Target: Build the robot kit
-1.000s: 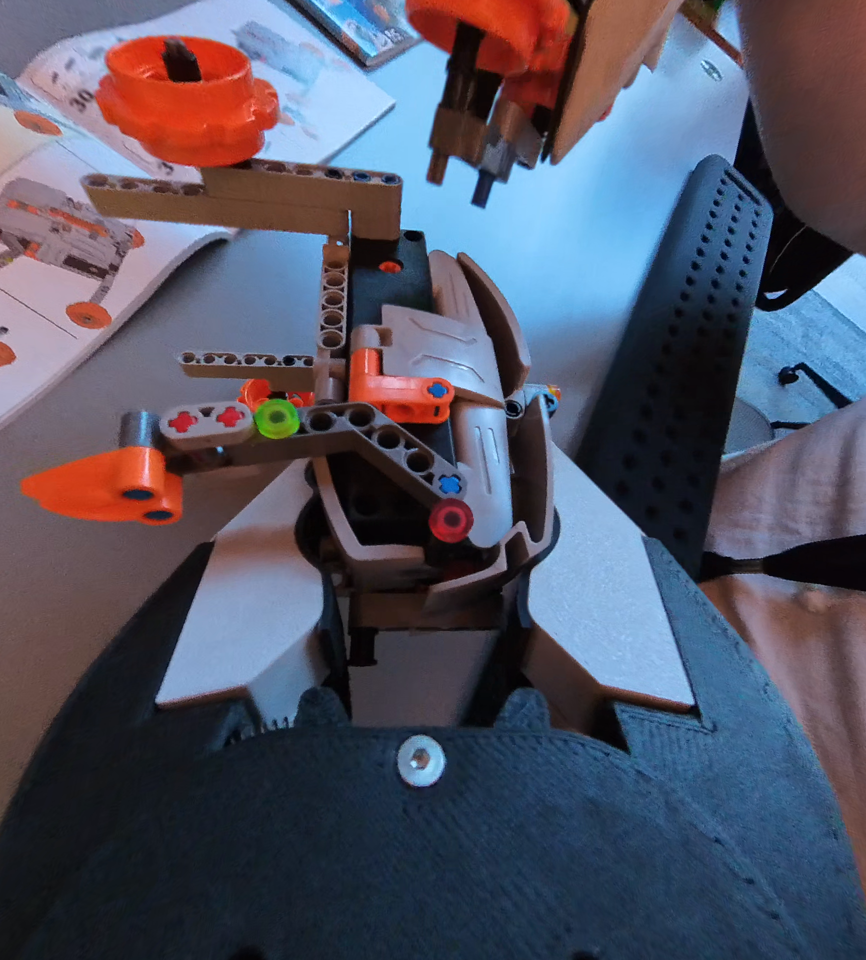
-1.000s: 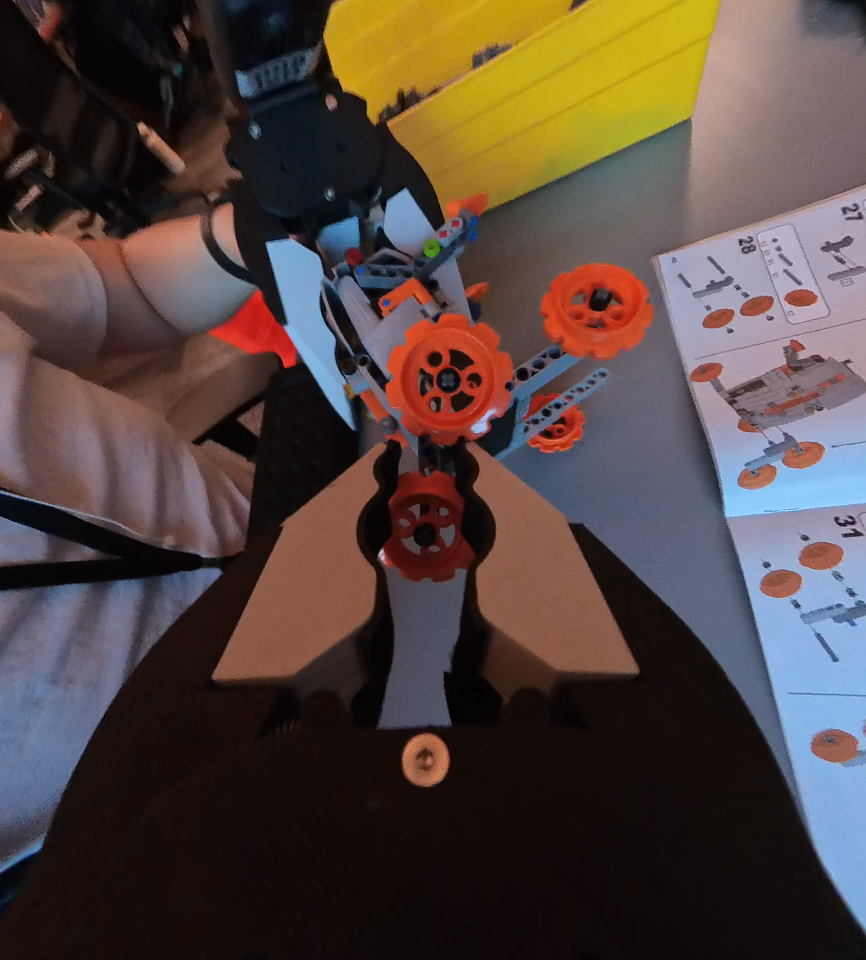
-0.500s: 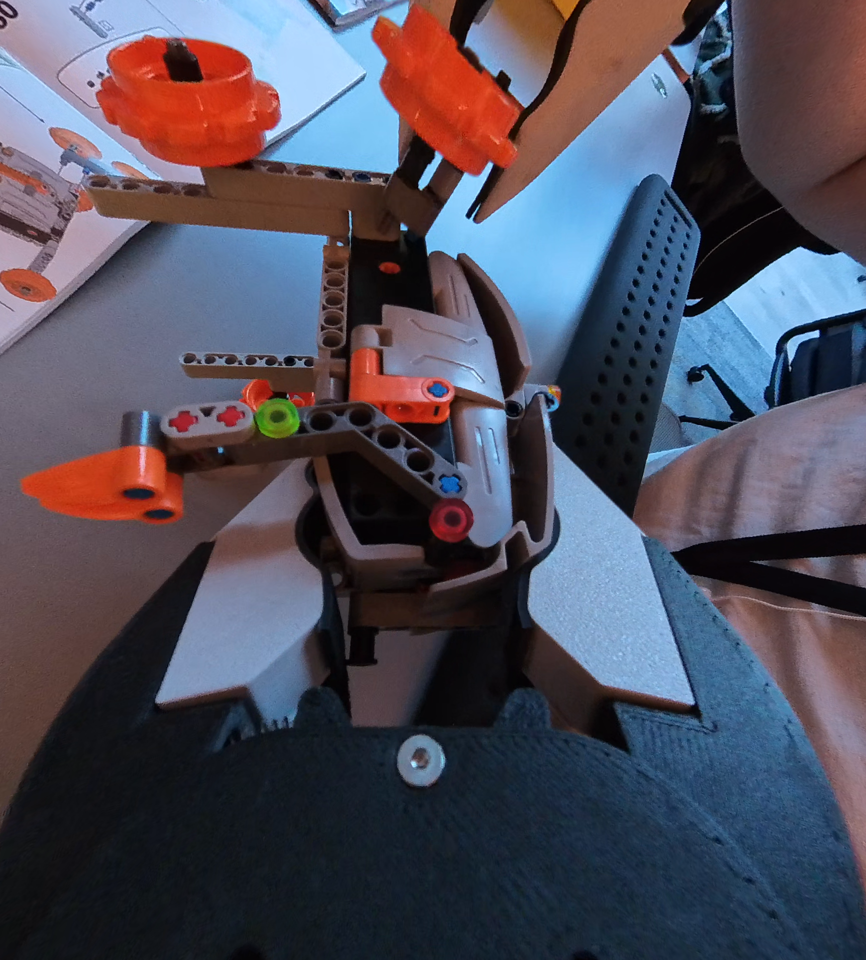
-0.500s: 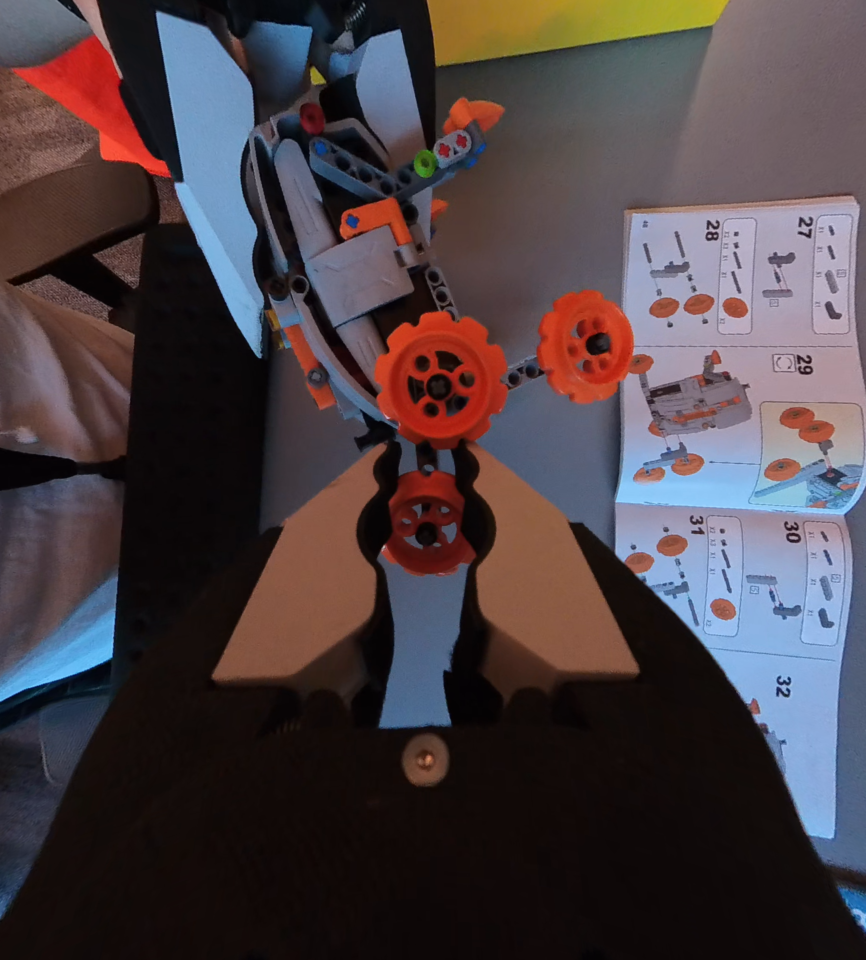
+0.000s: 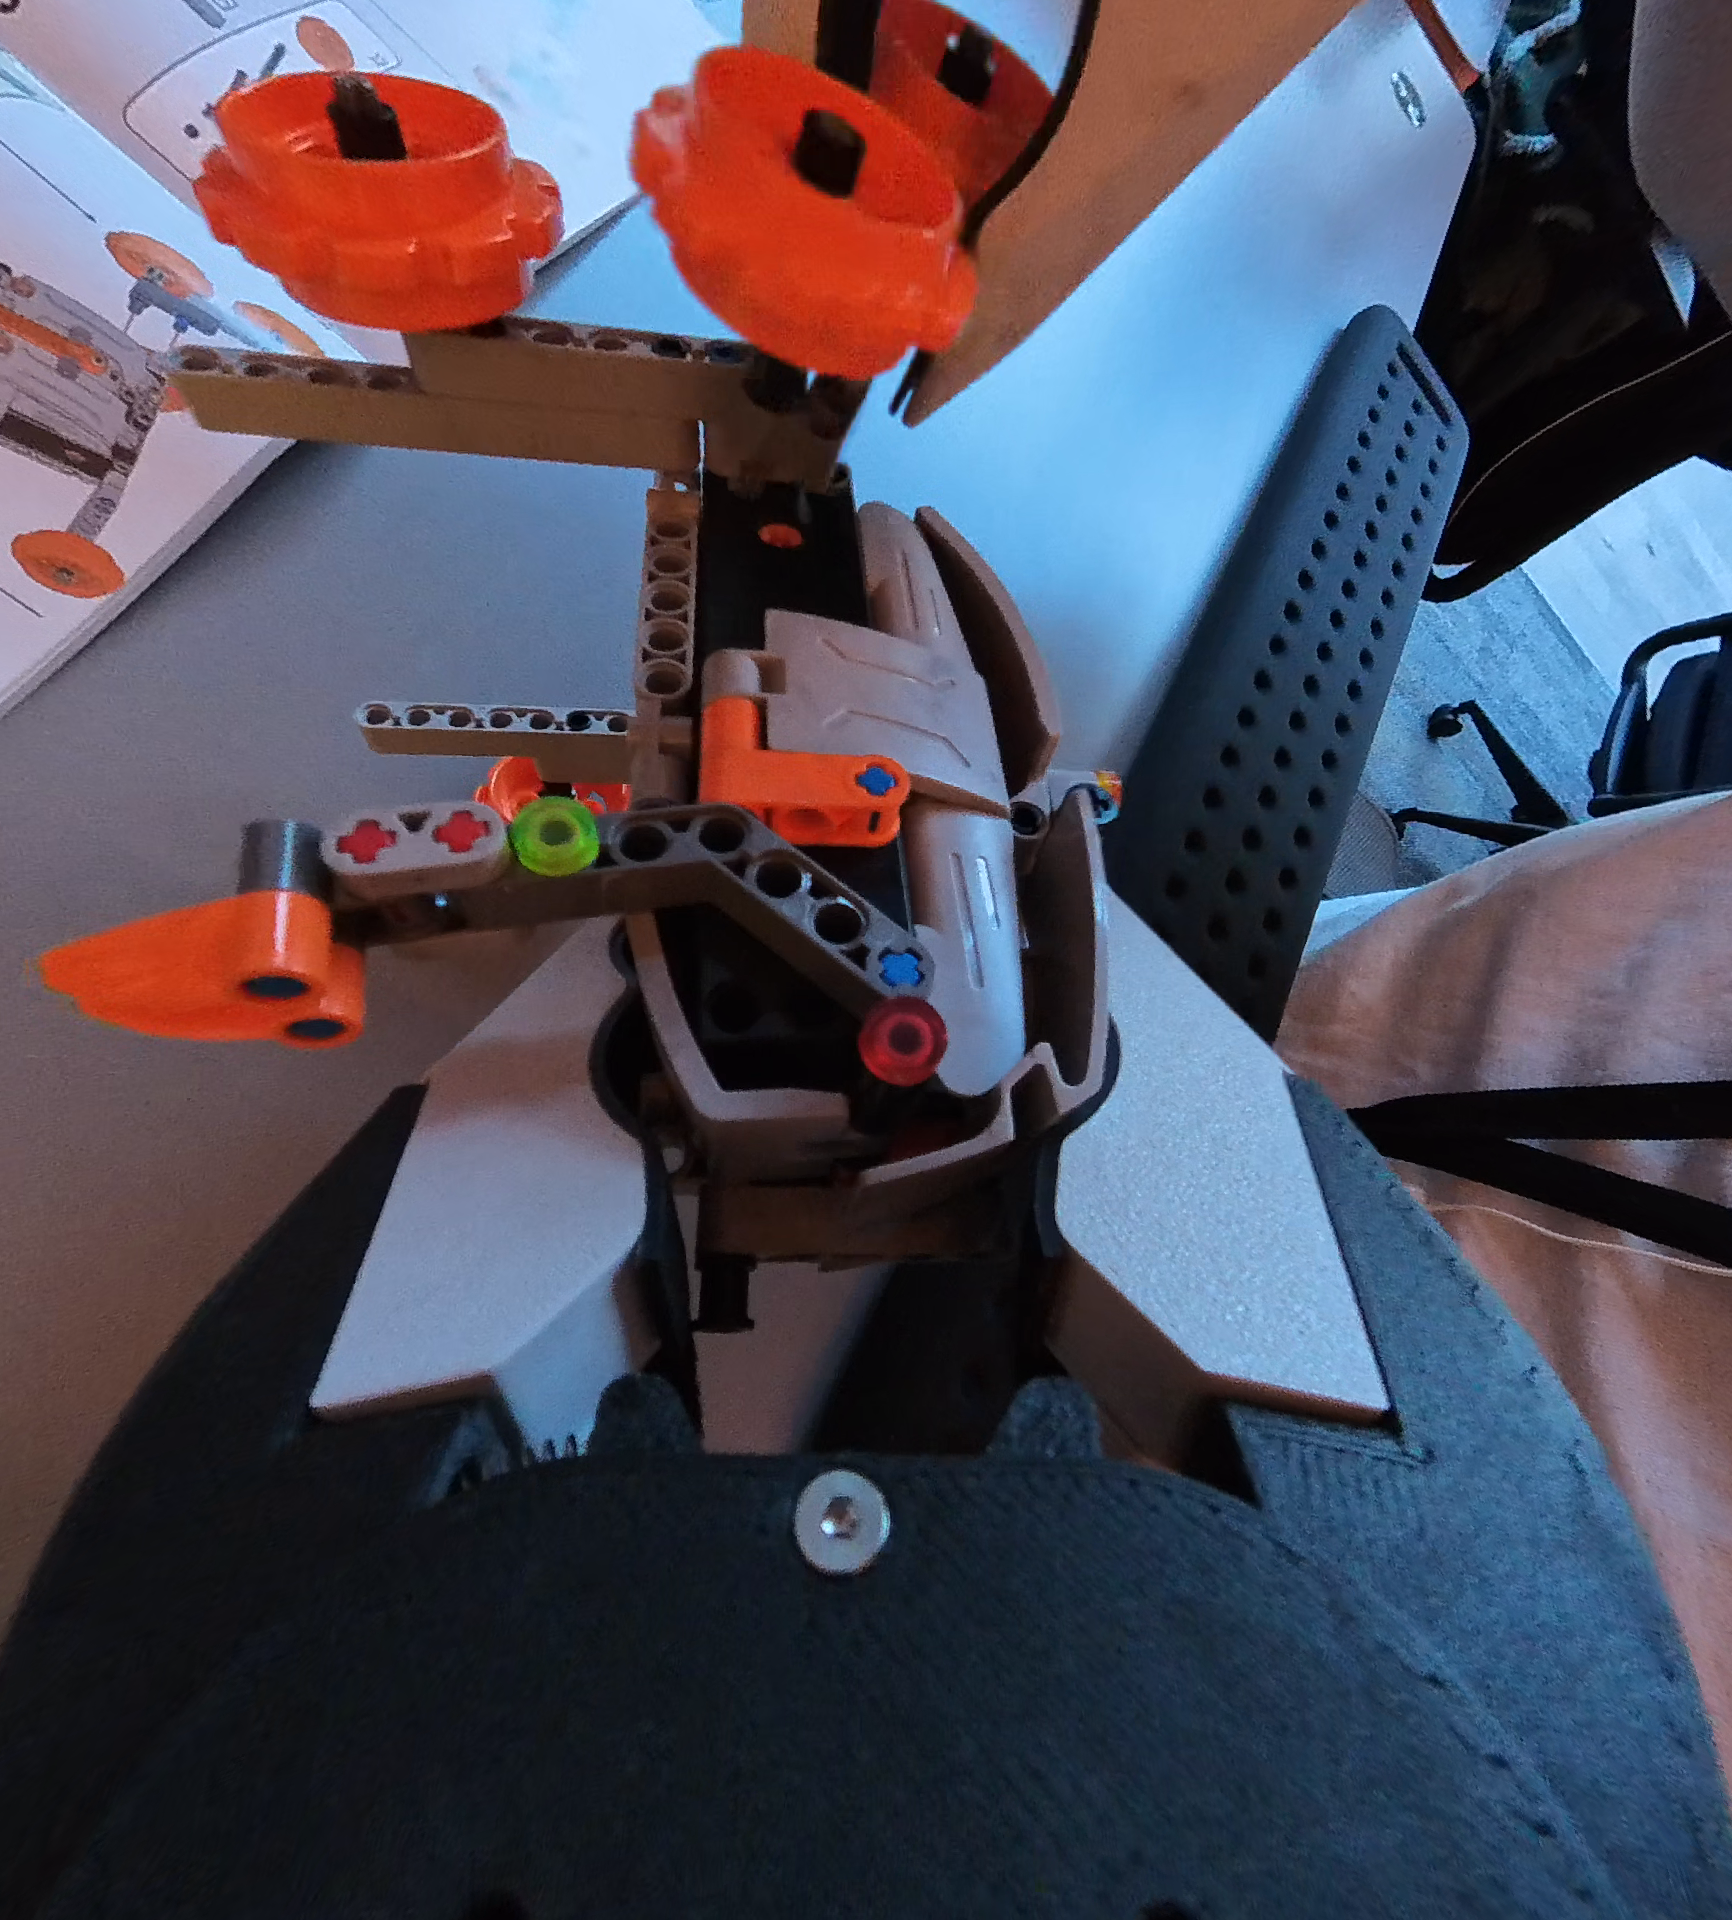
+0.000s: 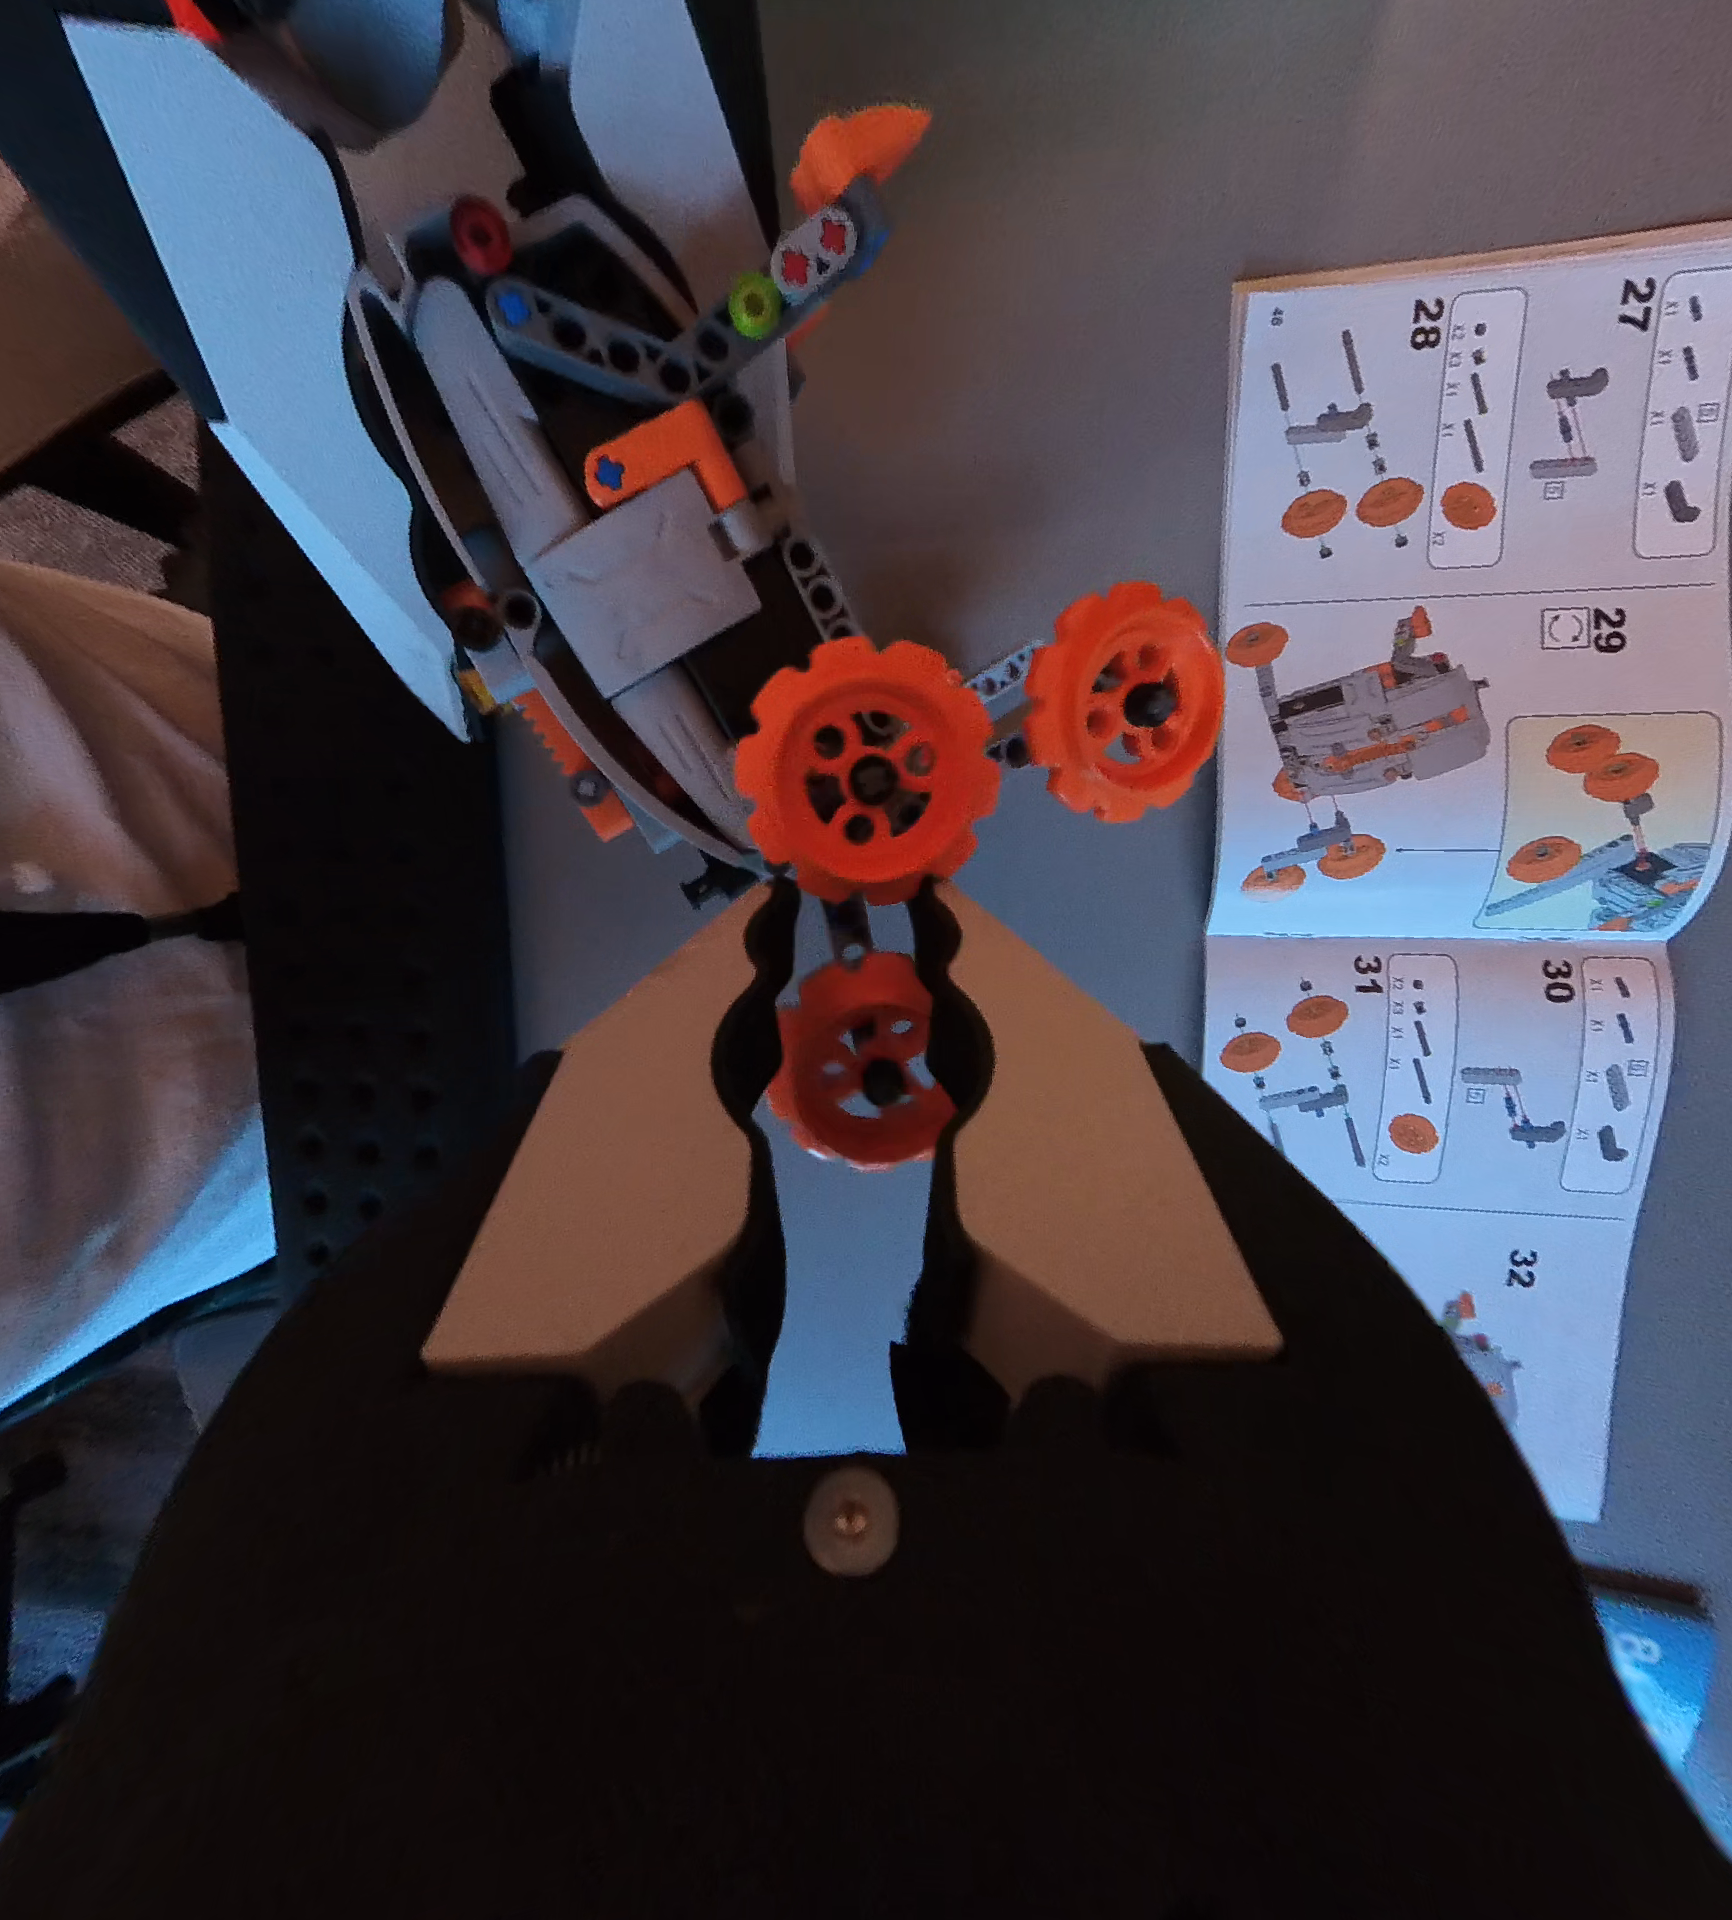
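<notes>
My left gripper (image 5: 846,977) is shut on a grey and orange brick vehicle model (image 5: 945,748), holding its rear end above the grey table (image 5: 166,1143). An orange wheel (image 5: 374,197) sits on a grey beam (image 5: 446,400) at the model's far end. My right gripper (image 6: 857,914) is shut on a small wheel assembly. One orange wheel (image 6: 862,1060) sits between its fingers and a second orange wheel (image 6: 867,769) just past the tips. That front wheel (image 5: 800,208) meets the model's far end beside the mounted wheel (image 6: 1122,701). The joint itself is hidden.
An open instruction booklet (image 6: 1464,727) lies on the table to the right, and shows at the left in the left wrist view (image 5: 10,364). A black perforated chair part (image 5: 1277,675) stands at the table edge. A person's clothed lap (image 5: 1568,1039) is close beside it. There is about 8 cm between the tips of the two grippers.
My right gripper has carried the wheel assembly in from above to the model's far end, beside the mounted wheel. My left gripper keeps its hold and has tilted slightly.
</notes>
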Demonstrator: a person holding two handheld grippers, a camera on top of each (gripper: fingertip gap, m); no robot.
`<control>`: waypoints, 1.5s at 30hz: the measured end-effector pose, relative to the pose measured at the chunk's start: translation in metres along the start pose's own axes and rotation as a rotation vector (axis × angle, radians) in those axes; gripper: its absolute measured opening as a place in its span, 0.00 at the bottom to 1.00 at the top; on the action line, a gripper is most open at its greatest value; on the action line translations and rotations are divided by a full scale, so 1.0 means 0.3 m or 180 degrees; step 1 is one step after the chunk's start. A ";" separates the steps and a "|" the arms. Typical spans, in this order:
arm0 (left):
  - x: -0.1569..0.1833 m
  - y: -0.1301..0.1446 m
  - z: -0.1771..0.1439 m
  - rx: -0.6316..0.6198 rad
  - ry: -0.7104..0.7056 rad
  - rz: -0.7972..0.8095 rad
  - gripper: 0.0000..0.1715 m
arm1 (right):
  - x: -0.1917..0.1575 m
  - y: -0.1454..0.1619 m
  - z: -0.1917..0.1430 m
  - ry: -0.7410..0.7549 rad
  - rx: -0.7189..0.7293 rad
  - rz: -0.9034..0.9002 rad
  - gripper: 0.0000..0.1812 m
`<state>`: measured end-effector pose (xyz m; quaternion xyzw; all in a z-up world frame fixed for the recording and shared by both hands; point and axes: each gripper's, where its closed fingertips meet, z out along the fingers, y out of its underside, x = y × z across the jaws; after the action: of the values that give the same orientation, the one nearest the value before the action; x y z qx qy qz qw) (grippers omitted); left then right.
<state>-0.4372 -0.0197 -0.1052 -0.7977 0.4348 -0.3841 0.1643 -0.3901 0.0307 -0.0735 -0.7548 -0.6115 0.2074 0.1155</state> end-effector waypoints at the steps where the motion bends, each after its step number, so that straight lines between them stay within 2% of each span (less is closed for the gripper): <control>1: 0.001 -0.001 0.001 0.0008 0.0012 -0.0009 0.45 | 0.002 -0.005 0.000 0.0015 0.0026 0.0028 0.13; 5: 0.002 -0.003 0.003 0.0025 0.0034 -0.0024 0.45 | 0.022 0.005 0.005 0.0197 0.0017 0.0074 0.13; 11: -0.002 -0.002 -0.002 0.0056 0.0070 -0.0065 0.45 | 0.016 -0.032 -0.014 0.0322 0.0420 0.0128 0.11; 15: -0.006 -0.003 -0.005 0.0079 0.0086 -0.0083 0.45 | 0.017 -0.028 -0.017 0.0452 0.0518 -0.0083 0.09; 18: -0.007 -0.002 -0.007 0.0087 0.0098 -0.0097 0.45 | -0.002 -0.040 -0.019 0.0305 0.0702 -0.0003 0.12; 22: -0.008 -0.003 -0.008 0.0112 0.0111 -0.0120 0.45 | -0.002 -0.060 -0.034 0.0311 0.1061 0.0033 0.08; 24: -0.009 -0.003 -0.009 0.0123 0.0126 -0.0130 0.45 | -0.040 -0.083 -0.042 0.0120 0.1365 -0.0045 0.03; 28: -0.016 -0.002 -0.014 0.0127 0.0131 -0.0145 0.45 | -0.049 -0.074 -0.007 -0.0044 0.1503 -0.0094 0.07; 32: -0.017 0.002 -0.018 0.0130 0.0118 -0.0146 0.45 | -0.067 -0.104 -0.041 -0.0232 0.1804 -0.0274 0.08; 35: -0.016 0.003 -0.017 0.0113 0.0103 -0.0130 0.45 | -0.082 -0.104 -0.037 -0.0349 0.1620 -0.0511 0.08; 42: -0.018 0.002 -0.018 0.0092 0.0057 -0.0132 0.45 | -0.062 -0.093 -0.006 -0.0143 0.0943 -0.0915 0.05; 45: -0.020 0.000 -0.019 0.0107 0.0072 -0.0161 0.45 | -0.046 -0.092 -0.006 0.0093 0.0751 -0.1079 0.08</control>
<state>-0.4435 -0.0145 -0.1042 -0.8012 0.4099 -0.4044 0.1630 -0.4156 0.0238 -0.0578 -0.6252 -0.6995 0.2442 0.2453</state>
